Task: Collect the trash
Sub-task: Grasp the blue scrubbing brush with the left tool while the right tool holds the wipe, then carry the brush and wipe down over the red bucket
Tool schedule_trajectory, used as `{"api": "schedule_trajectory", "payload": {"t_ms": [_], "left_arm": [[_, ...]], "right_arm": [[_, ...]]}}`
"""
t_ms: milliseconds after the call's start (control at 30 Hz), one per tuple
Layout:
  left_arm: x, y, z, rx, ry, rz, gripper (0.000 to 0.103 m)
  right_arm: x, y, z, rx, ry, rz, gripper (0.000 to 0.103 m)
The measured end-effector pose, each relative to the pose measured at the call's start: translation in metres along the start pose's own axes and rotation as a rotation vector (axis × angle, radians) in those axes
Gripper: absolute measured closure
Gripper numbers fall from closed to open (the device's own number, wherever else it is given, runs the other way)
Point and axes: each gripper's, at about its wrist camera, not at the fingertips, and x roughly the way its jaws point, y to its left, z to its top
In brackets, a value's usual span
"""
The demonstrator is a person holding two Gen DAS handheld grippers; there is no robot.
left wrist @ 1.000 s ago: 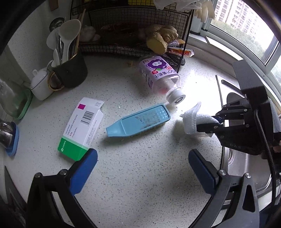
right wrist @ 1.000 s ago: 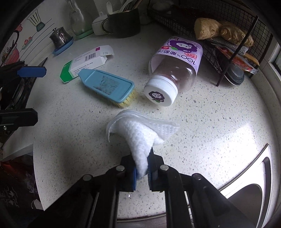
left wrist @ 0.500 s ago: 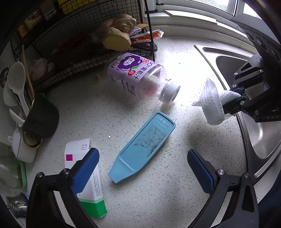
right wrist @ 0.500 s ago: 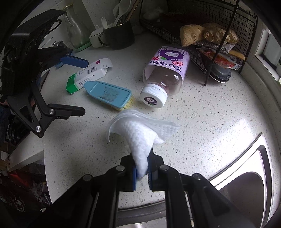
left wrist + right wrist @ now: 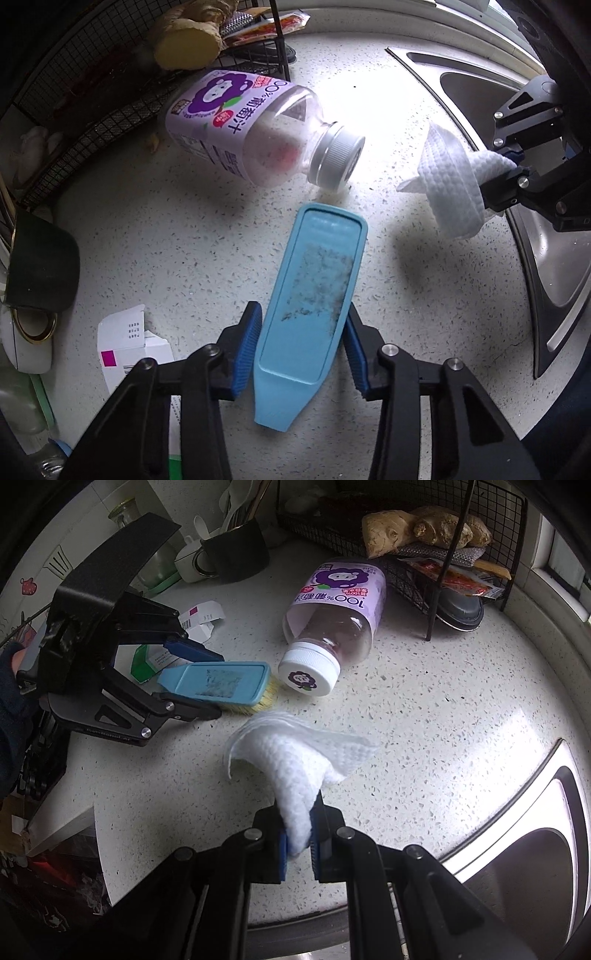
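Note:
A blue scrubbing brush lies bristles down on the speckled counter. My left gripper straddles its handle end, jaws closing, with the blue pads against both long sides. In the right wrist view the same left gripper clamps the brush from the left. My right gripper is shut on a crumpled white tissue, held just above the counter; the tissue and right gripper show at the right of the left wrist view. A purple-labelled juice bottle lies on its side beyond the brush.
An opened white and green medicine box lies left of the brush. A black wire rack holding ginger stands behind the bottle. A black utensil mug and a white jug stand at the back left. The steel sink lies to the right.
My left gripper came down over the brush, rolled to line up with it, and its jaws went from wide apart to against the brush's sides. The right gripper kept still with the tissue.

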Motion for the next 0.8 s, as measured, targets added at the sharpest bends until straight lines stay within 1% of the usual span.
{"api": "schedule_trajectory", "payload": {"t_ms": [133, 300, 400, 500, 633, 733, 800], "left_arm": [[-0.002, -0.010, -0.008, -0.033, -0.012, 0.022, 0.064], [-0.013, -0.024, -0.022, -0.134, -0.052, 0.034, 0.065], [-0.032, -0.036, -0.036, -0.171, -0.082, 0.081, 0.067], [-0.056, -0.047, -0.050, -0.213, -0.104, 0.092, 0.068], [-0.082, -0.058, -0.070, -0.285, -0.103, 0.123, 0.068], [-0.109, -0.062, -0.090, -0.341, -0.130, 0.148, 0.068], [-0.124, -0.068, -0.104, -0.378, -0.133, 0.161, 0.068]], "right_arm": [[-0.003, -0.003, -0.002, 0.013, -0.010, 0.004, 0.095], [-0.008, 0.000, -0.003, 0.012, -0.015, -0.001, 0.095], [-0.013, 0.007, -0.003, -0.001, -0.025, 0.001, 0.095], [-0.020, 0.018, -0.003, -0.021, -0.043, 0.008, 0.095], [-0.030, 0.038, -0.004, -0.042, -0.061, 0.033, 0.095], [-0.035, 0.056, -0.006, -0.075, -0.071, 0.048, 0.095], [-0.037, 0.069, -0.008, -0.094, -0.075, 0.060, 0.095]]}}
